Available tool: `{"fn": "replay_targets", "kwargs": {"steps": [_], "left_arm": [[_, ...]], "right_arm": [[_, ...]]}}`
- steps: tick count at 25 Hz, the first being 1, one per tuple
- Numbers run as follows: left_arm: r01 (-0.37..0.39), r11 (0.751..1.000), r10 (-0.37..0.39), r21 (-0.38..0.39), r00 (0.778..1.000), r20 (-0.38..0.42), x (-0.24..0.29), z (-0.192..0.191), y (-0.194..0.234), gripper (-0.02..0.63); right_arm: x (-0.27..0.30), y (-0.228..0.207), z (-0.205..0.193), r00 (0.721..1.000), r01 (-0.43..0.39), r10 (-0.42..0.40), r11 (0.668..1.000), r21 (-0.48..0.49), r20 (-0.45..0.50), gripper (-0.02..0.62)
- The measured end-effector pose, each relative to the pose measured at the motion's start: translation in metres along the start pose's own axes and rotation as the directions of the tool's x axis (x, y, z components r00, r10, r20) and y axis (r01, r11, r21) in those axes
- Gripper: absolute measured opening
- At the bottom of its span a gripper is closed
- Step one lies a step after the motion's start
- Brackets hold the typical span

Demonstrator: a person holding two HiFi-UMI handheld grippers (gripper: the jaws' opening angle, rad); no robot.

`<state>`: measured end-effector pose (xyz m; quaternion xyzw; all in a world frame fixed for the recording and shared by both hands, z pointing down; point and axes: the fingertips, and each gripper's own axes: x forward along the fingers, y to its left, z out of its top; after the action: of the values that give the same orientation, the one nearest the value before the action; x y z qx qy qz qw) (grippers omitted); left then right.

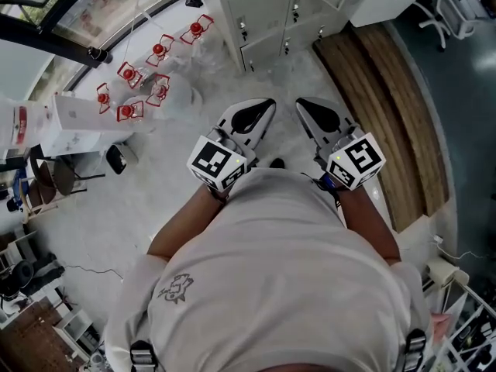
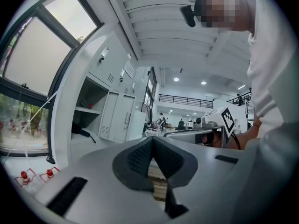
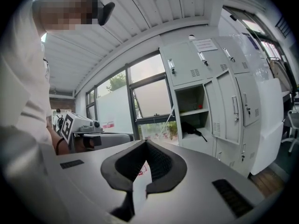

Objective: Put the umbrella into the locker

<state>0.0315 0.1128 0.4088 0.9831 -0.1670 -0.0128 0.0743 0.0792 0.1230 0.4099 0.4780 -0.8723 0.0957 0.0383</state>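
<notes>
Left tool (image 2: 152, 143) has its jaws closed tip to tip with nothing between them, and my right tool (image 3: 146, 146) is the same. I hold the two side by side in front of me. The black umbrella (image 3: 190, 128) lies inside the open compartment of the white locker (image 3: 187, 64), below its inner shelf (image 3: 196, 112), well apart from both tools.

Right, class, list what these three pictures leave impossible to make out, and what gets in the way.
- Dark object in the open locker compartment: too small in both gripper views to call it the umbrella.
- Lockers, head view: cut off by the top edge.
- Notice on a locker door, right gripper view: print too small.
- Floor beneath the person, head view: hidden by the torso.
</notes>
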Motion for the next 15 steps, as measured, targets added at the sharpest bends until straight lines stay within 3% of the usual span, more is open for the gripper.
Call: {"fn": "replay_targets", "kwargs": {"steps": [15], "left_arm": [[-0.05,0.999,0.051,0.005,0.999,-0.015,-0.003,-0.008,-0.024,0.011]], "right_arm": [[-0.019,0.01,-0.008,0.999,-0.048,0.048,0.999,0.006,0.002,0.041]]}}
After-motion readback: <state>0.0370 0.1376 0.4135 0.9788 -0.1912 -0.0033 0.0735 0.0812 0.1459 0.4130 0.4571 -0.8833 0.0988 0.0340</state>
